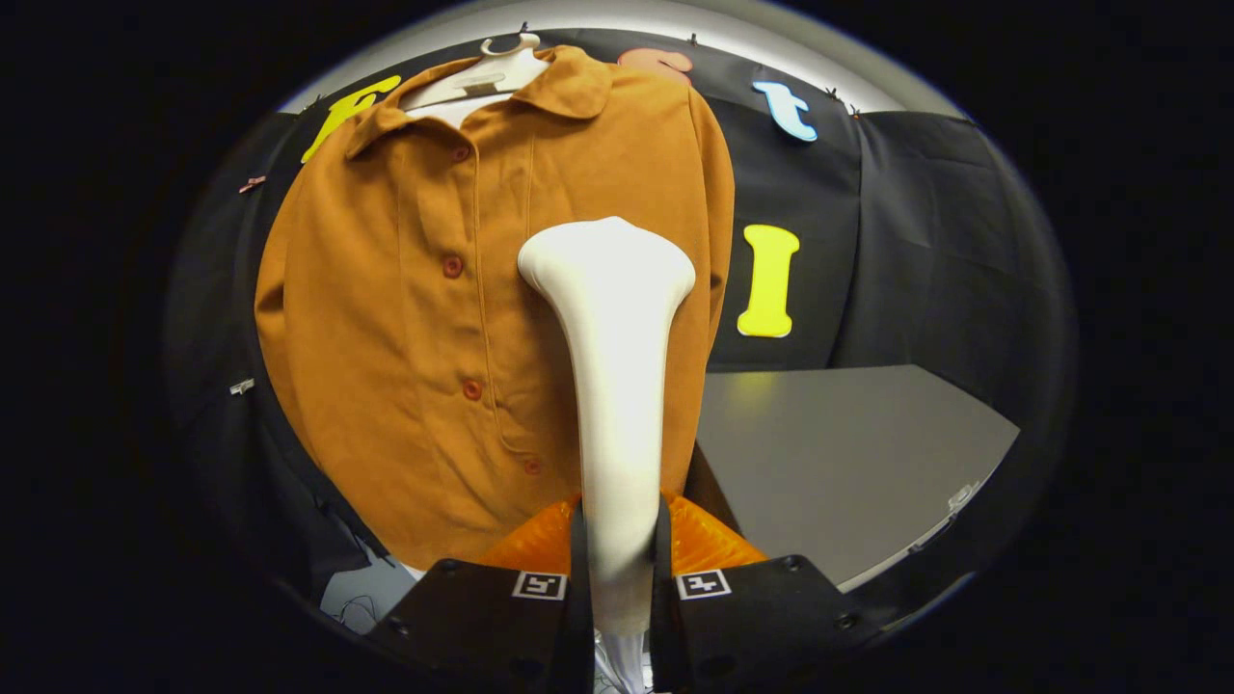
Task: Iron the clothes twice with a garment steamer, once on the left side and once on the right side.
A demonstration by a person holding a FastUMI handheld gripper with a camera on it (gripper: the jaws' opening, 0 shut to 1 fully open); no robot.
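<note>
The gripper is clamped on the slim neck of a white, smooth plastic garment steamer, one finger pressing on each side of the handle, so the tool is held firmly and stands straight up out of the fingers. Its long axis runs away from the fingers and upward, widening into a broad, rounded head that sits against, or just in front of, the rust-orange button-front shirt of soft woven cloth; whether the head really touches the fabric cannot be told from this angle. The shirt hangs on a white plastic hanger beyond the fingers, its collar up top and its row of small round reddish buttons running down the placket. This is the relation that matters: the steamer head lies to the side of the button line that is nearer the grey tabletop, at about mid-chest height, while the larger spread of cloth lies across the placket on the other side. Judging from that, the pass on this panel looks to be the one in hand, and it would run along the shirt's own long axis, up or down parallel to the buttons. The other panel would then call for a sideways shift across the placket, keeping the head flat to the cloth without snagging a button.
</note>
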